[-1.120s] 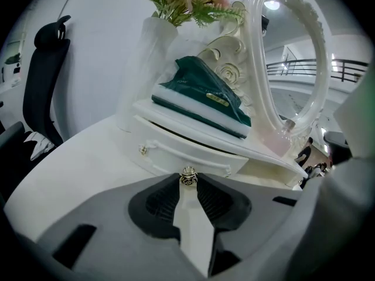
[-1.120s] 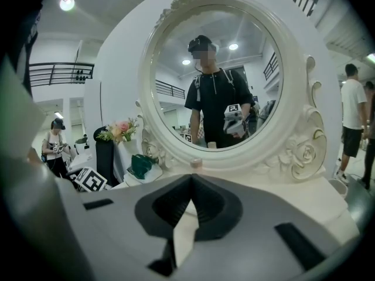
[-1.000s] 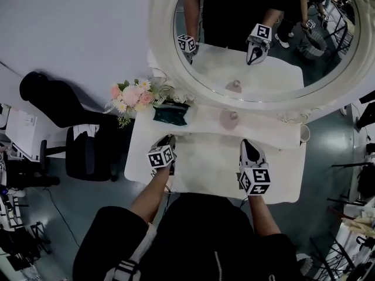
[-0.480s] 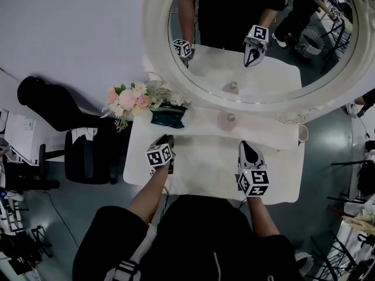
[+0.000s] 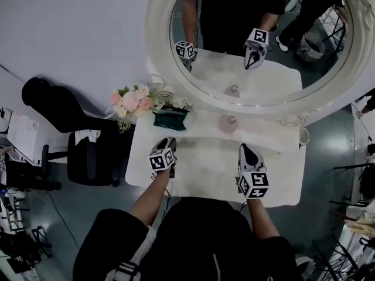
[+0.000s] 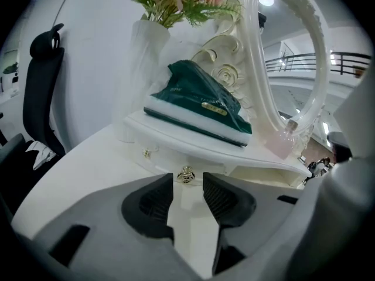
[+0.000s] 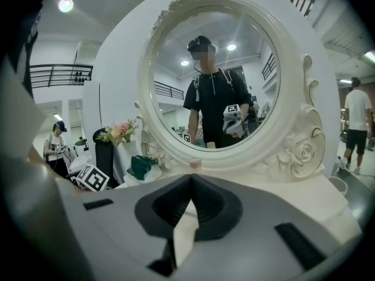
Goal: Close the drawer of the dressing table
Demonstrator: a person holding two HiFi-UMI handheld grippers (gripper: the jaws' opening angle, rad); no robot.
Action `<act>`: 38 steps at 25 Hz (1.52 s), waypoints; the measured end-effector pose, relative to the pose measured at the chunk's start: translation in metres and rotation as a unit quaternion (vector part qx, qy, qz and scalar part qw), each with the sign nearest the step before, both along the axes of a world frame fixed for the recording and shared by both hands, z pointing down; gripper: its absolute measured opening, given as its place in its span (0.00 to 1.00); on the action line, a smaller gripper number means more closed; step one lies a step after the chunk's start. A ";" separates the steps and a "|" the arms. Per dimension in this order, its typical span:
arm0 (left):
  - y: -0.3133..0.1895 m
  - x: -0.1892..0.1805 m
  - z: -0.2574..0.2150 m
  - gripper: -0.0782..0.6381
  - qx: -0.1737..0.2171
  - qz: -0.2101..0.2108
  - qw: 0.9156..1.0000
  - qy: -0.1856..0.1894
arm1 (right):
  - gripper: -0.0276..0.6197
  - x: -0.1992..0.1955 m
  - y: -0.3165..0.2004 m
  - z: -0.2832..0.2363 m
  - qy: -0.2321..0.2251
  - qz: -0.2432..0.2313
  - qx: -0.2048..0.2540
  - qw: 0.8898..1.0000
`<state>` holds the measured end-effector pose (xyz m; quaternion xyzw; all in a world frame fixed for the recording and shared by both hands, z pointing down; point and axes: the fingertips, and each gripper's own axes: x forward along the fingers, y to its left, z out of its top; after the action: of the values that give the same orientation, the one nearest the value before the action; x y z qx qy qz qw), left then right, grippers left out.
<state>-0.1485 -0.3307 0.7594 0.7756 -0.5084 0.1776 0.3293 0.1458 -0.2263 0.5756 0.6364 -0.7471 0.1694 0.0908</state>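
Observation:
The white dressing table (image 5: 211,171) carries a raised shelf with small drawers under it. In the left gripper view one drawer front (image 6: 202,164) with a gold knob (image 6: 186,173) sits close under the shelf. My left gripper (image 6: 188,184) (image 5: 169,140) points at that knob. Its jaws are opening, the knob shows just past the tips, and the pads do not press on it. My right gripper (image 5: 246,148) (image 7: 190,178) hovers over the tabletop on the right, shut and empty.
A green tissue pack (image 5: 170,120) lies on the shelf above the drawer, next to a vase of flowers (image 5: 132,101). A pink bottle (image 5: 227,123) stands before the round mirror (image 5: 258,40). A white cup (image 5: 303,136) sits at the right end. A black chair (image 5: 88,157) stands left of the table.
Both grippers stay in the same places over the table. Only the head view has shifted slightly.

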 end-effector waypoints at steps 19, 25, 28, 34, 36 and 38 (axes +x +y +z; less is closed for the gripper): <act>0.024 0.104 -0.181 0.12 0.225 0.173 0.959 -0.009 | 0.04 0.015 0.000 -0.025 0.003 -0.003 0.042 0.999; 0.017 0.117 -0.220 0.12 0.276 0.193 0.942 -0.011 | 0.04 0.022 -0.003 -0.038 0.009 0.001 0.060 0.998; 0.015 0.121 -0.227 0.12 0.293 0.206 0.934 -0.018 | 0.03 0.023 -0.006 -0.042 0.011 -0.002 0.067 0.998; 0.017 0.121 -0.231 0.12 0.298 0.206 0.932 -0.013 | 0.03 0.025 -0.006 -0.047 0.028 0.005 0.073 0.997; 0.017 0.121 -0.230 0.12 0.298 0.206 0.932 -0.011 | 0.03 0.025 -0.005 -0.046 0.029 0.006 0.073 0.997; 0.017 0.120 -0.229 0.12 0.295 0.203 0.934 -0.006 | 0.03 0.024 -0.005 -0.045 0.028 0.006 0.072 0.997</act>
<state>-0.0286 -0.3138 0.5301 0.9233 -0.3718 0.0872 0.0397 0.1697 -0.2311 0.5302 0.6499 -0.7510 0.0975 0.0644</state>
